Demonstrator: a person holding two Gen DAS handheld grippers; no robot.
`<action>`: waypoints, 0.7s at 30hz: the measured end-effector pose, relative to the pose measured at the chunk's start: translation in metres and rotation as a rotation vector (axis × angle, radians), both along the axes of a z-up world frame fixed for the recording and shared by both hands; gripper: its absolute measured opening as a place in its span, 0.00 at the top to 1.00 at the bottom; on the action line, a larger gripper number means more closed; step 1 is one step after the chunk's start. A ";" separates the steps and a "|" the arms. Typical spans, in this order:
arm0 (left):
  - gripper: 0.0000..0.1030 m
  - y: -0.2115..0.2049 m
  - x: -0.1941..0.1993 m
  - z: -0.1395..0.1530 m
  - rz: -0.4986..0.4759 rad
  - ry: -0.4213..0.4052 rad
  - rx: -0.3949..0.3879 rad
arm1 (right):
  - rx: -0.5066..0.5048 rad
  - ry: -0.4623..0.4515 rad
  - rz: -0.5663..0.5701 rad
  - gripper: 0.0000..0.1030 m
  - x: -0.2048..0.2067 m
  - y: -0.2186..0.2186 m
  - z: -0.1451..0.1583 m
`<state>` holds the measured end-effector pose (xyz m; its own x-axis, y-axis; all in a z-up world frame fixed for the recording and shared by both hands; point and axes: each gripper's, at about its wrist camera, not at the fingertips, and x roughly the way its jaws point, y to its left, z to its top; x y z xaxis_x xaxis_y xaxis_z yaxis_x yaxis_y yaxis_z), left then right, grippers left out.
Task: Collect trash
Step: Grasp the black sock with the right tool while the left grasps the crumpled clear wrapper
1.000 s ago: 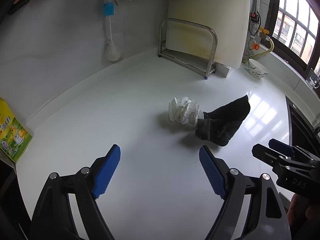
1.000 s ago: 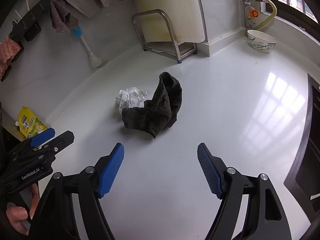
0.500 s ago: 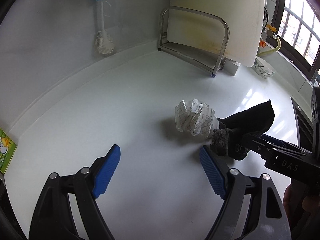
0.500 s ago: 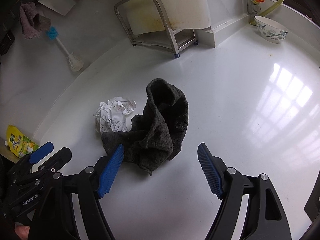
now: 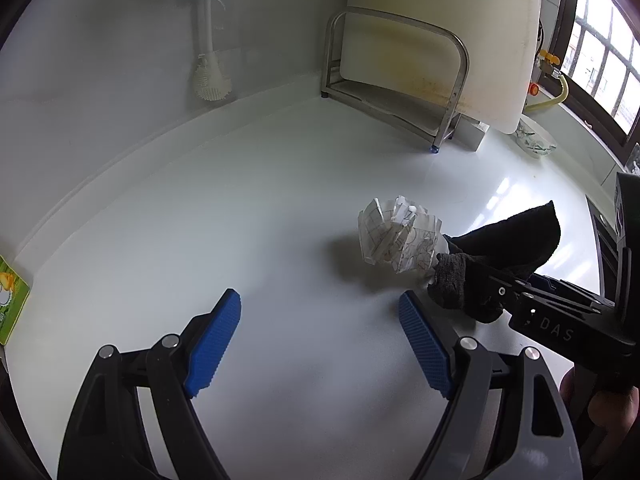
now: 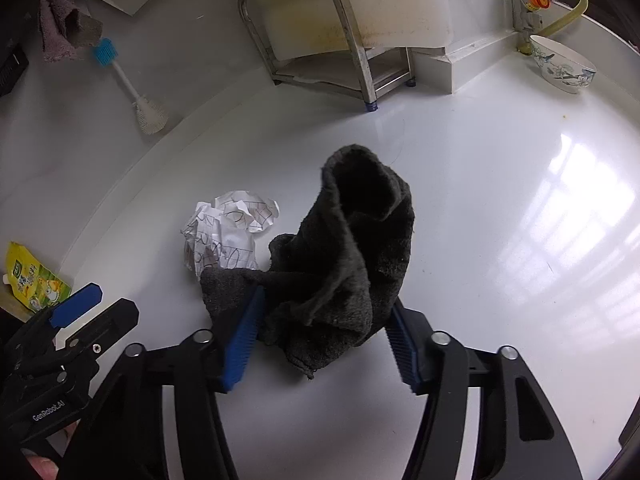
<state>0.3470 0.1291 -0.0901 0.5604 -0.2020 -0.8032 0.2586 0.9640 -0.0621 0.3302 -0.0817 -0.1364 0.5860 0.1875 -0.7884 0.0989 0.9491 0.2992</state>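
You are working over a big white counter (image 6: 500,240). It runs back to a white wall, and there is lots of bare room on its shiny side by the window and in front of your left gripper (image 5: 320,344). A dark edge cuts the counter off at the far right.

At the back stands one metal rack (image 6: 352,40) with one big white cutting board (image 6: 360,0) leaning in it. One bowl (image 6: 562,64) sits in the corner. One white brush (image 6: 132,92) with a blue end hangs on the wall. One yellow and green packet (image 6: 32,276) lies at the left edge.

In the middle lie two loose things: one dark cloth (image 6: 348,264) and one ball of crumpled paper (image 6: 228,232). They touch each other.

Your right gripper (image 6: 324,340) is closing around the near end of the cloth. The cloth sits between both blue pads, and the pads touch its sides. The paper lies just past your left pad, beside the cloth, outside the jaws.

Your left gripper is wide open and holds nothing. The paper lies ahead of it and off to the right, a little beyond the right pad (image 5: 424,344). Only bare counter is between its jaws.
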 end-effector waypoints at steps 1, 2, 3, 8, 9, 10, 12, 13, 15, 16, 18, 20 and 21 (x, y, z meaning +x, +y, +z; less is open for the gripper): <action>0.23 0.000 0.000 0.000 0.001 0.001 -0.001 | 0.005 -0.005 0.001 0.59 -0.001 0.000 0.001; 0.23 -0.001 0.000 0.000 0.002 0.001 0.000 | 0.014 -0.007 -0.001 0.62 -0.001 -0.002 0.001; 0.23 -0.002 0.001 -0.001 0.002 0.002 0.001 | 0.025 -0.008 -0.009 0.65 -0.002 -0.004 0.001; 0.23 -0.007 0.002 -0.003 -0.004 0.003 -0.007 | 0.056 -0.017 -0.043 0.73 -0.008 -0.017 0.004; 0.23 -0.009 0.003 -0.004 -0.007 0.004 -0.007 | 0.054 -0.023 -0.052 0.74 -0.010 -0.019 0.006; 0.22 -0.011 0.005 -0.005 -0.012 0.006 -0.008 | 0.052 -0.028 -0.063 0.74 -0.013 -0.023 0.008; 0.21 -0.017 0.007 -0.007 -0.022 0.006 -0.009 | 0.049 -0.036 -0.088 0.75 -0.018 -0.032 0.012; 0.20 -0.021 0.008 -0.008 -0.028 0.005 -0.012 | 0.047 -0.038 -0.100 0.76 -0.021 -0.036 0.013; 0.20 -0.029 0.011 -0.009 -0.039 0.003 -0.021 | 0.038 -0.040 -0.128 0.76 -0.028 -0.046 0.015; 0.20 -0.033 0.012 -0.009 -0.044 -0.001 -0.025 | 0.034 -0.040 -0.140 0.76 -0.031 -0.051 0.015; 0.17 -0.041 0.015 -0.009 -0.055 -0.012 -0.030 | 0.035 -0.036 -0.164 0.76 -0.036 -0.061 0.014; 0.16 -0.049 0.019 -0.010 -0.062 -0.021 -0.031 | 0.038 -0.034 -0.185 0.76 -0.042 -0.069 0.013; 0.15 -0.053 0.022 -0.010 -0.066 -0.024 -0.033 | 0.036 -0.035 -0.192 0.76 -0.045 -0.072 0.012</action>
<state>0.3687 0.0762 -0.1005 0.5641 -0.2655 -0.7818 0.3232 0.9423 -0.0868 0.2853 -0.1535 -0.1241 0.6405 0.0978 -0.7617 0.2656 0.9024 0.3393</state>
